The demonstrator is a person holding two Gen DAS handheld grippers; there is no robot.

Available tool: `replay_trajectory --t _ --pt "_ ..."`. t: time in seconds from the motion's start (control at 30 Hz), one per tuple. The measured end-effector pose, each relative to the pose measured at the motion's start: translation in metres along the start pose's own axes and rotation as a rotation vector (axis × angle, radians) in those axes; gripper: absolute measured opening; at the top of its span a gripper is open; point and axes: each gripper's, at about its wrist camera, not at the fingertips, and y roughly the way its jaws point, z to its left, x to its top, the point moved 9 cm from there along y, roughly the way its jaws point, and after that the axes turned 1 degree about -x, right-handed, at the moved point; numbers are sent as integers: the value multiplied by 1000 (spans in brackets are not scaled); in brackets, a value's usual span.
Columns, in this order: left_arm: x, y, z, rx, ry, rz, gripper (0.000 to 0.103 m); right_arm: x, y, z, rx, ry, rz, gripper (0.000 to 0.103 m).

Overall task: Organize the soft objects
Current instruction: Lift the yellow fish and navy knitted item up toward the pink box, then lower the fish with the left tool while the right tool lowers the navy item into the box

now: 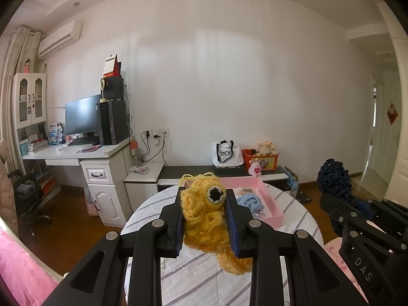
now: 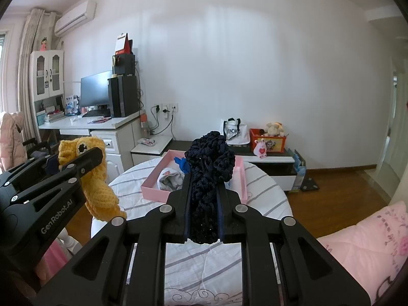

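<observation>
i'm holding the left gripper up over the round tabletop, which is wearing a white cloth with grey stripes. its jaws are partly closed and squeezing a yellow crocheted toy from both sides; the toy's black eye with its white rim is facing up between the blue pads, and a yellow limb is dangling below them. the toy is hanging clear of the cloth, as the right wrist view is showing it off the tabletop's left edge.

i'm keeping the right gripper level beside it, to the right. its jaws are drawn in close and pinching a dark navy crocheted piece, which is bunching up above the fingertips and running down between them. it is in the air too, in front of the pink tray.

the pink tray is sitting on the far part of the tabletop. inside it i'm seeing a light blue soft item and a grey-and-white cloth bundle, with something bright blue behind that. a pink quilt is lying at the right.
</observation>
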Motion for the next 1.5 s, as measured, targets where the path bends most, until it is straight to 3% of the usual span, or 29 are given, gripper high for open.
replay_trajectory --t 0.33,0.67,1.17,1.5 --pt "3 24 -5 -3 7 44 25 -12 13 1 -3 13 46 15" --pt "7 76 -11 -25 14 133 25 -30 42 -8 -13 33 126 15" --pt "22 194 -16 -43 15 290 25 -52 112 -31 -9 100 259 15" --pt "64 297 -12 -45 12 337 25 -38 163 -38 -10 121 292 15"
